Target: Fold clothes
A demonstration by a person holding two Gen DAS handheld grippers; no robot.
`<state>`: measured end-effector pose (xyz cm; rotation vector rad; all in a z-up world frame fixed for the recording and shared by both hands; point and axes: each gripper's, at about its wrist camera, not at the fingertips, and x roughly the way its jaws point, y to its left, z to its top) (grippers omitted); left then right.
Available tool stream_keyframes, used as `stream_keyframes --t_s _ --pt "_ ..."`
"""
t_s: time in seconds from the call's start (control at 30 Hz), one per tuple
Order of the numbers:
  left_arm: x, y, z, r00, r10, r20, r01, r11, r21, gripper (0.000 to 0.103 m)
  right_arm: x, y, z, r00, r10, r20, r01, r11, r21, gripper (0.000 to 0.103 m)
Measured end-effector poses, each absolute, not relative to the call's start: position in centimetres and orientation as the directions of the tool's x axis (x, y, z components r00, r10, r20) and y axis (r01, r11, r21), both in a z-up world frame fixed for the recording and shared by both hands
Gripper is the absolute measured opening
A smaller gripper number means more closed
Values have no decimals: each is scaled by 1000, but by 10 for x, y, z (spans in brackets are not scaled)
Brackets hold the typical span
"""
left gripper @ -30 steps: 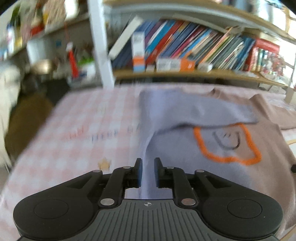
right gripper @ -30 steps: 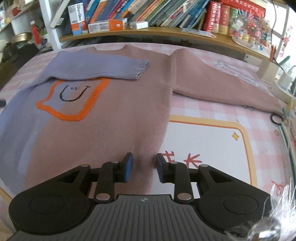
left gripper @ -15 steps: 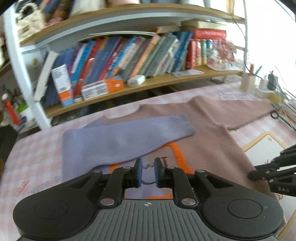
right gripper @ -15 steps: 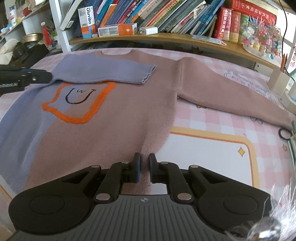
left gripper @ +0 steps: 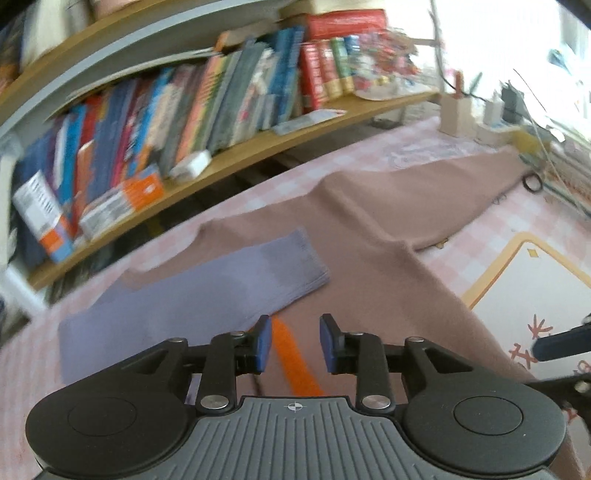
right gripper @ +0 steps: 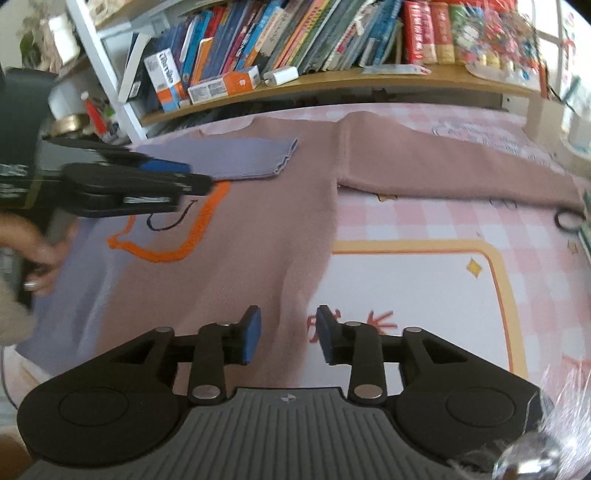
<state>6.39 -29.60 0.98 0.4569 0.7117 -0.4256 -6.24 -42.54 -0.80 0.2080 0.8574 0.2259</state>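
2 sets of jaws have just been opening. Left gripper [left gripper: 295,341], empty and unclenched, has swung in from the table's left edge over the sweater [right gripper: 258,229], spread flat on the checked tablecloth [right gripper: 424,221]. Lilac sleeve [right gripper: 243,157] is folded; the brown sleeve [right gripper: 443,162] runs rightward. Right gripper [right gripper: 285,334] straddles the hem's edge, not gripping.

This looks like a home, probably a bedroom or study. A wooden shelf [right gripper: 369,79] runs along the back, packed with upright books [right gripper: 295,33] and small cardboard boxes [right gripper: 221,83]. In front lies a soft surface under a pink checked cover [right gripper: 424,221] printed with cartoon stars and lettering. A sweater [right gripper: 258,229] is spread flat on it. A pencil holder [left gripper: 456,114] stands at the far edge near a bright window.
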Motion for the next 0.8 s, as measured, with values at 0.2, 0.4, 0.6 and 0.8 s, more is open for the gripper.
stream_keyframes --t_s 0.2,0.4,0.6,0.8 --pt "88 -346 -14 699 -155 -699 551 740 386 29 -66 -441 -8 640 278 -716 -93 953 287 34" --pt "104 -364 -31 712 -104 -694 541 711 449 29 -71 -455 -12 639 259 -724 -53 954 294 34" --pt "108 -355 -33 719 -78 -691 522 718 461 5 -73 -461 -11 648 224 -728 -10 958 286 34" --pt "112 -288 -7 774 -82 -627 393 840 375 5 -69 -449 -7 658 208 -723 15 957 289 34"
